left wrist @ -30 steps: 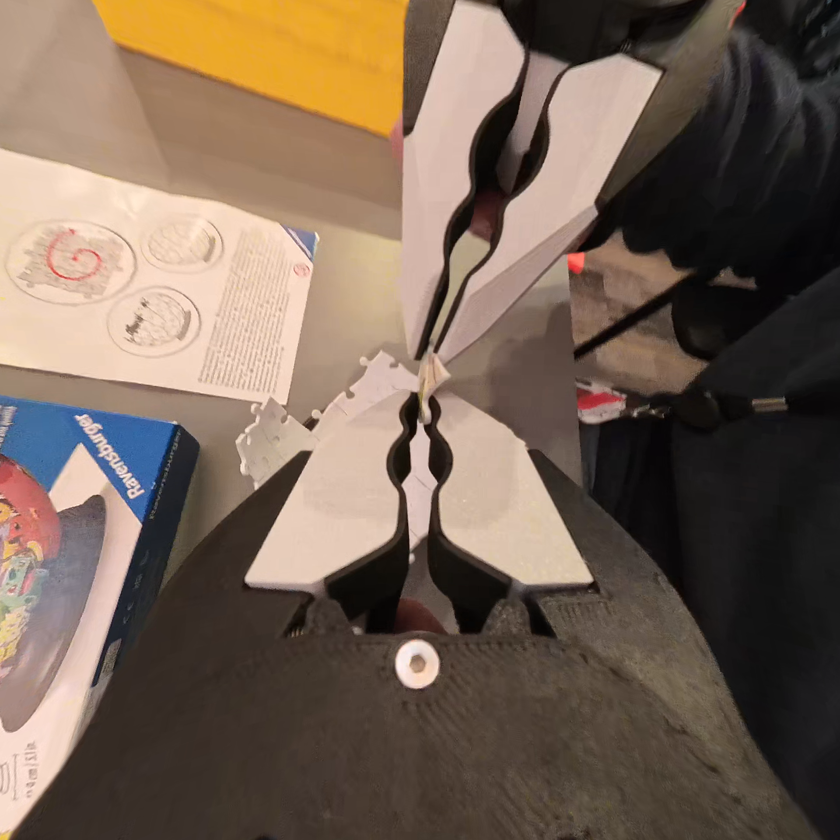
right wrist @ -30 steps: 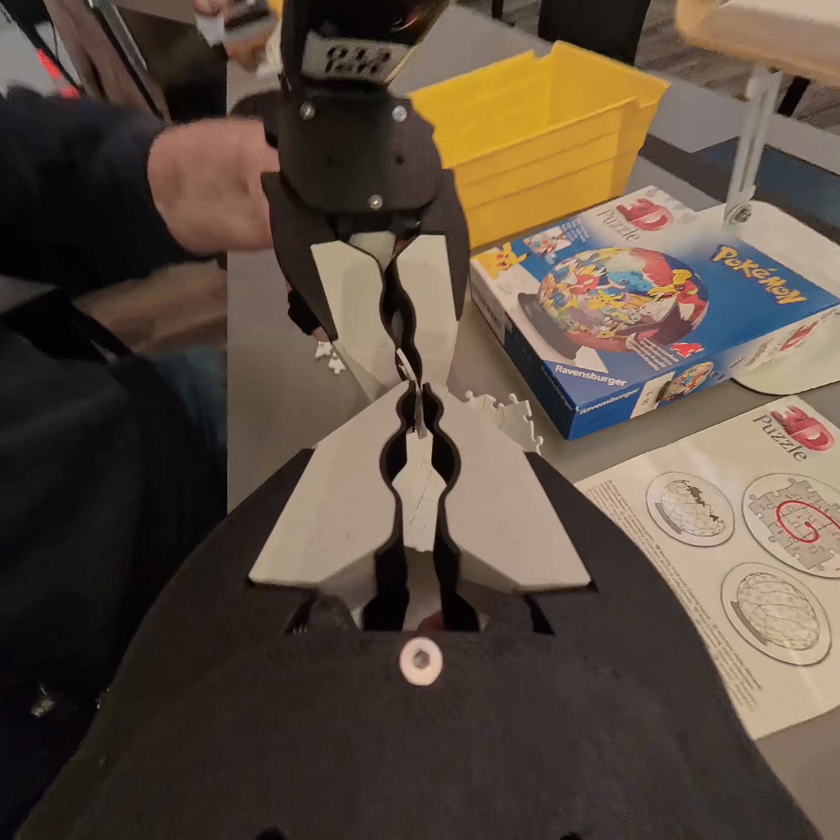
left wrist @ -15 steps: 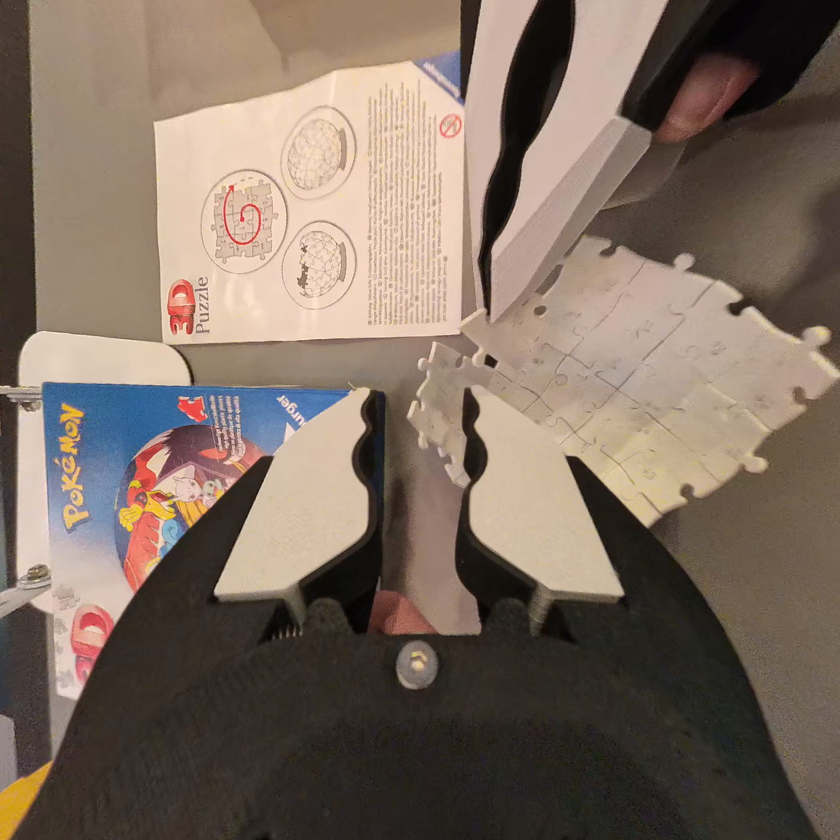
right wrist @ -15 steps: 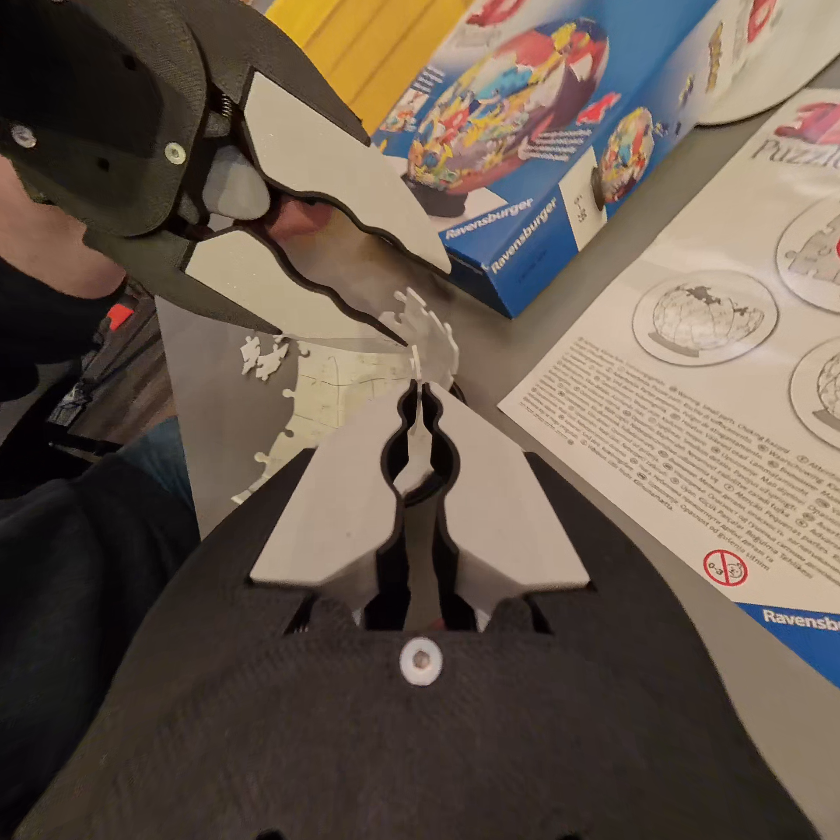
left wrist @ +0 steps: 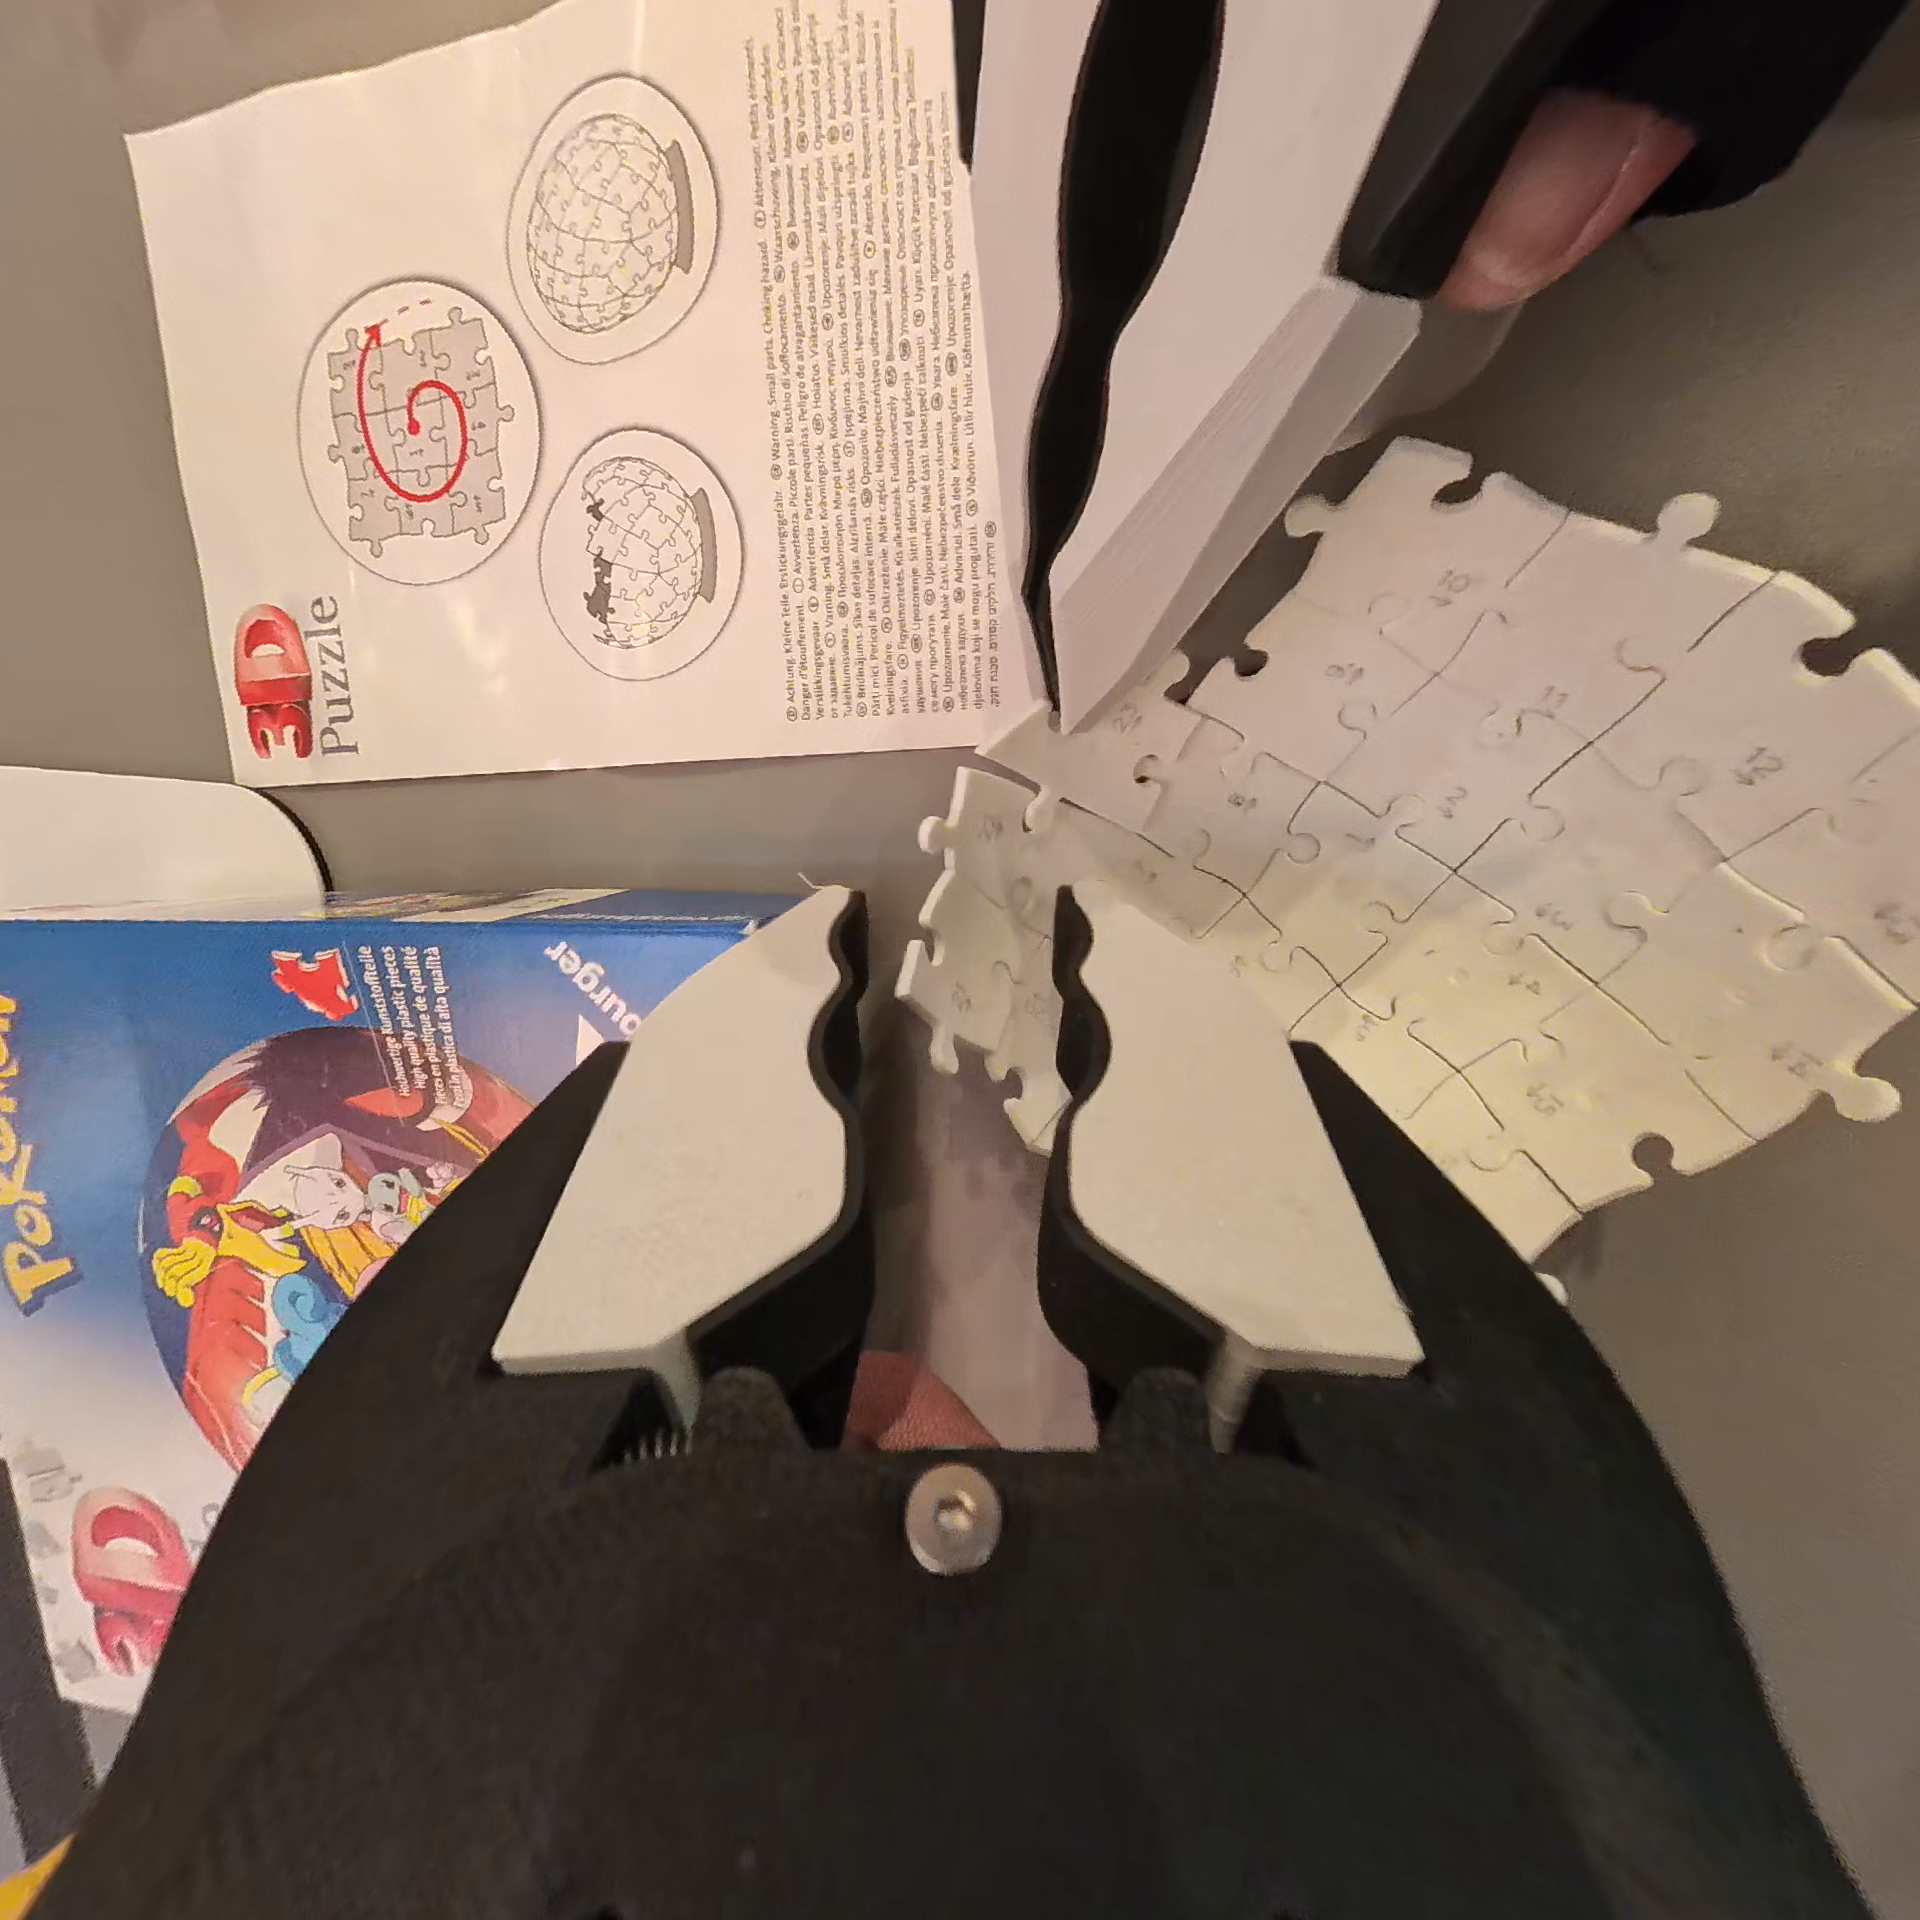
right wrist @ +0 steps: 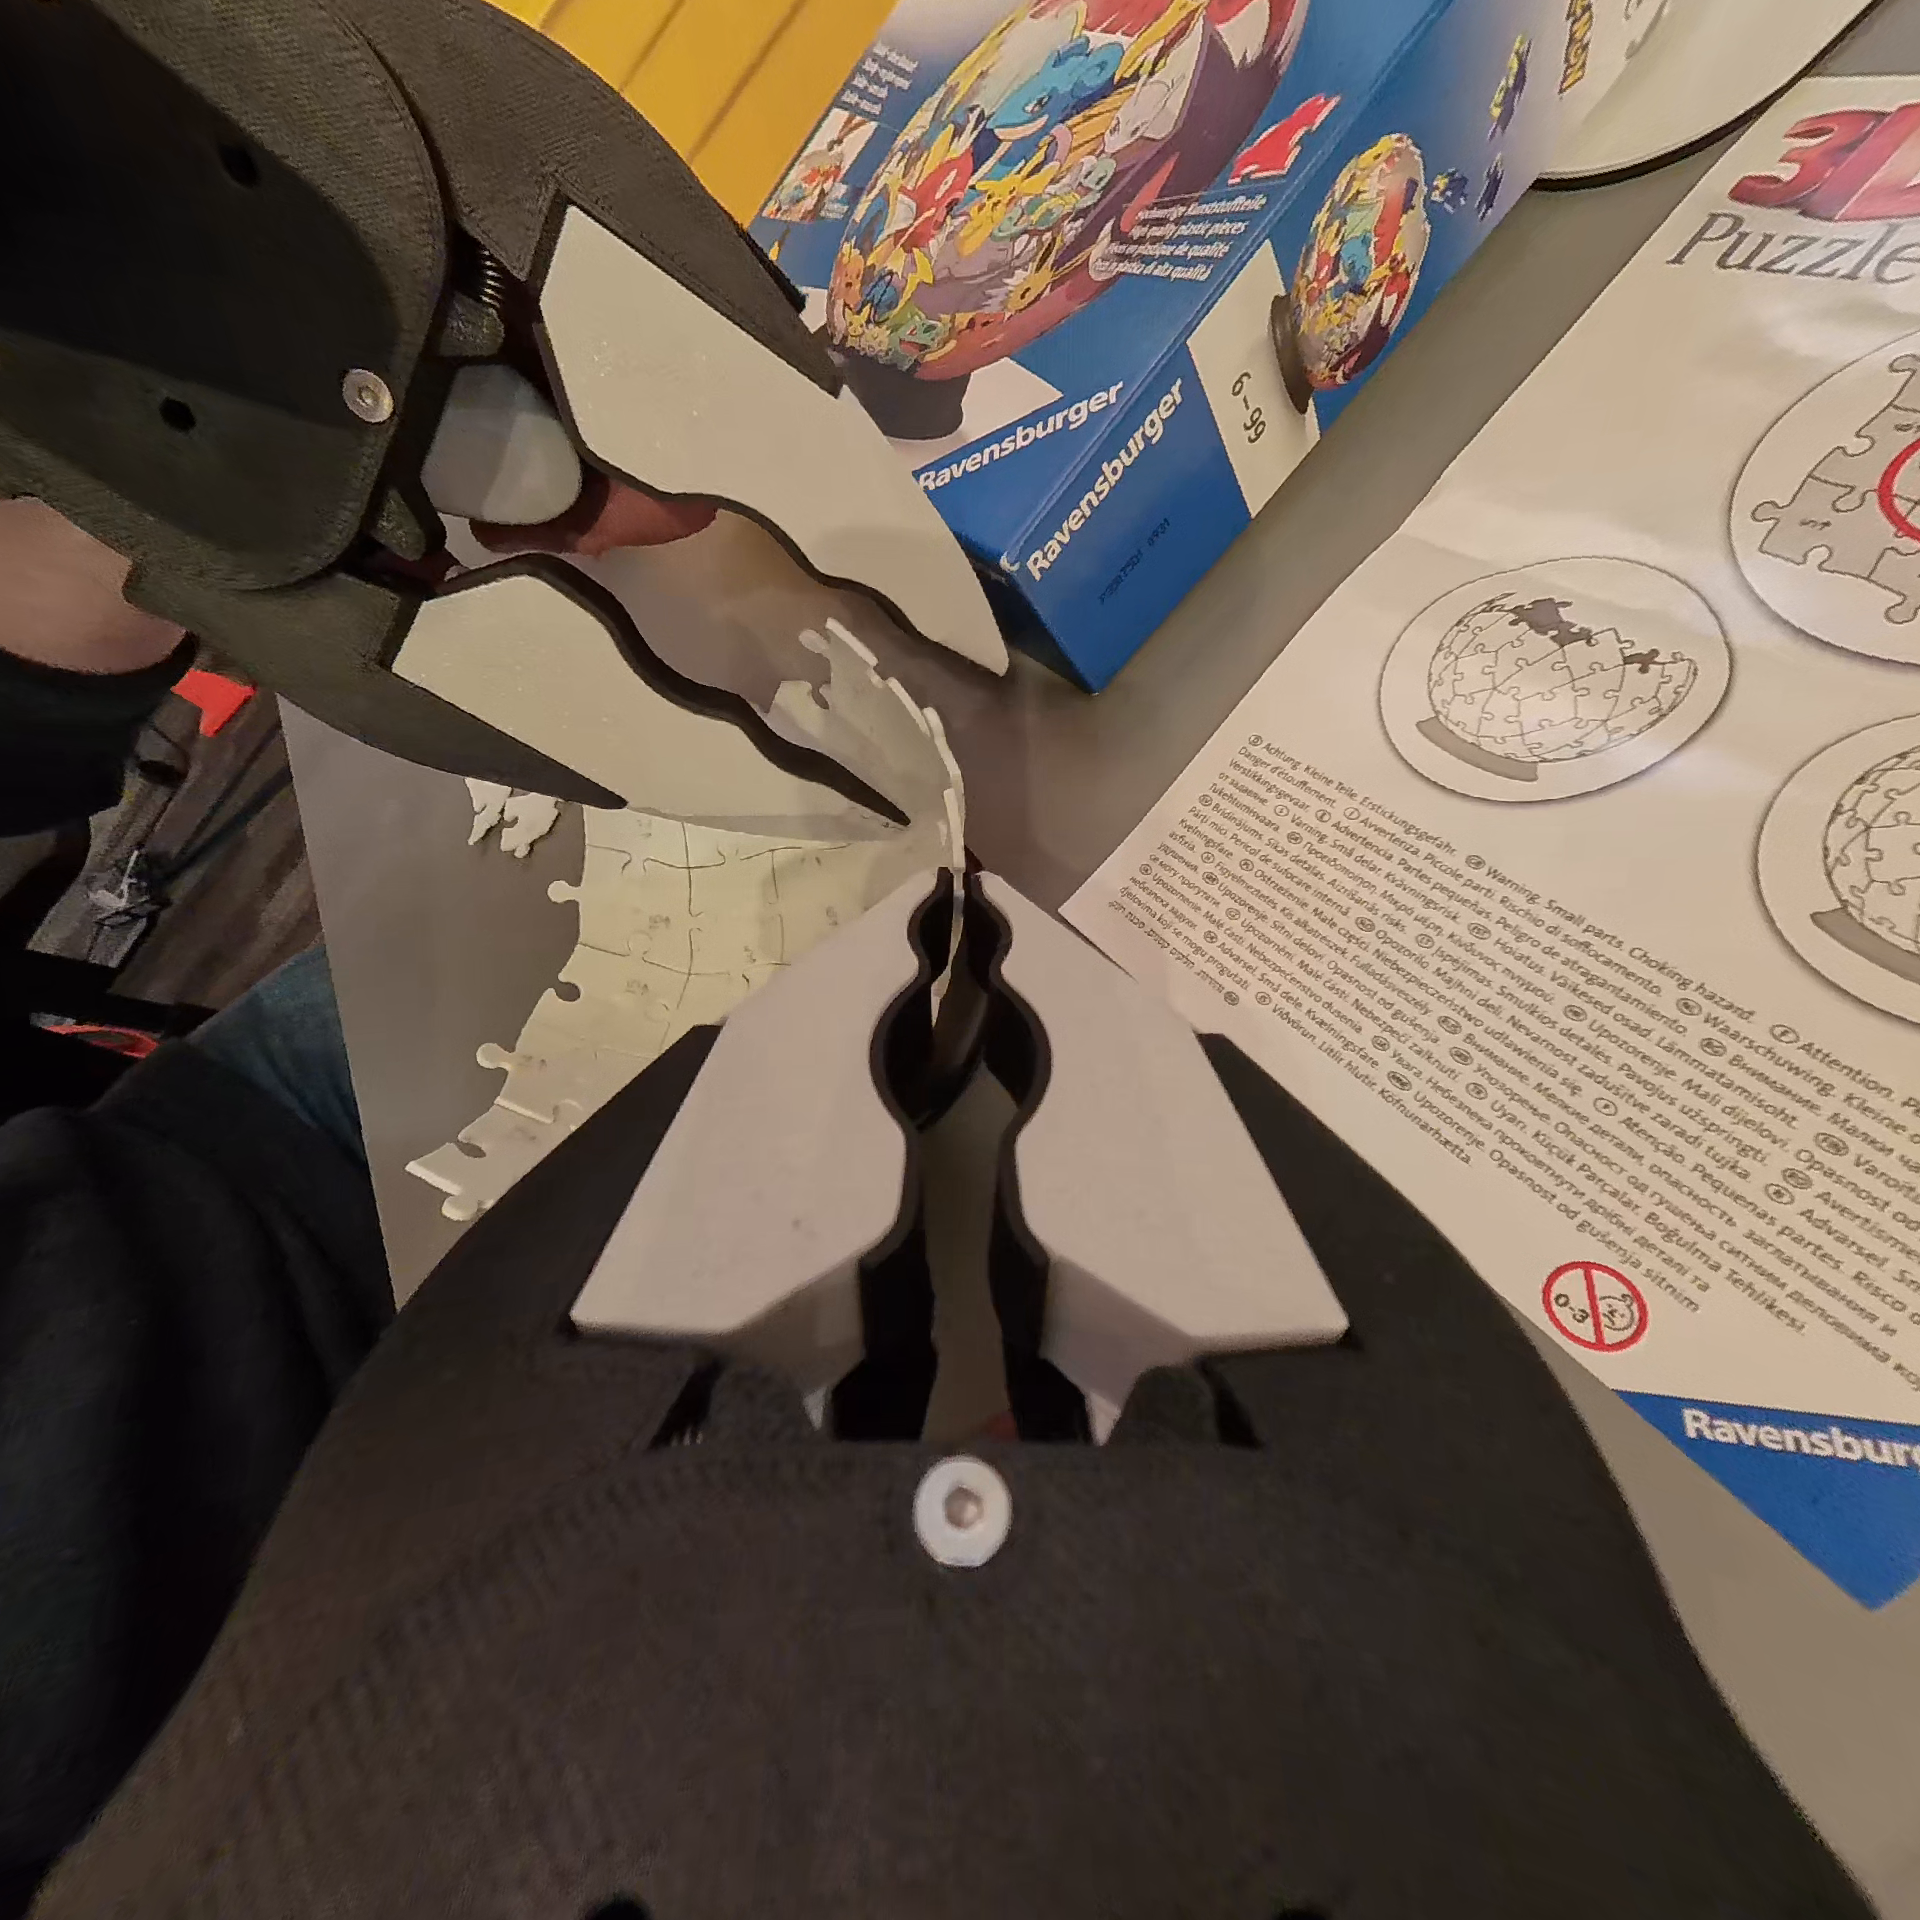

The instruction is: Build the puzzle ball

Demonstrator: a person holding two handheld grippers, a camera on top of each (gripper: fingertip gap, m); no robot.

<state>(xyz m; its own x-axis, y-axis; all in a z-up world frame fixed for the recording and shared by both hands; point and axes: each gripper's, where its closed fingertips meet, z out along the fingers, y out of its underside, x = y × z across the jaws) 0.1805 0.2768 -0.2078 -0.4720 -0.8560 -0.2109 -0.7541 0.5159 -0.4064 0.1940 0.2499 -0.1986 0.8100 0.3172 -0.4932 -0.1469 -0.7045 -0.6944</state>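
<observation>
Right hand-held gripper (right wrist: 958,883) is clamped on the edge of the assembled puzzle shell (left wrist: 1507,883), a curved patch of joined white pcs shown blank side up w/ handwritten marks. It pinches at a corner pc near the rim, prob. so the rest of the patch hangs free for more pcs to be pressed on. Left hand-held gripper (left wrist: 956,935) has its jaws apart w/ nothing between them; its tips straddle the shell's rim section (left wrist: 987,966) that curls up, looks ready to either steady or press that edge. In the right wrist view the shell sits low over the bench (right wrist: 468,935), near the person's lap, curving up toward the grip point.

Instruction sheet (left wrist: 582,395) lies flat just beyond the shell, w/in sight for reference. Puzzle box (right wrist: 1143,312) is pushed aside next to it, yellow bin (right wrist: 675,62) behind. A couple of loose pcs (right wrist: 504,816) sit on the bench further off.

Ball is far from closed, judging by one partial shell only.
</observation>
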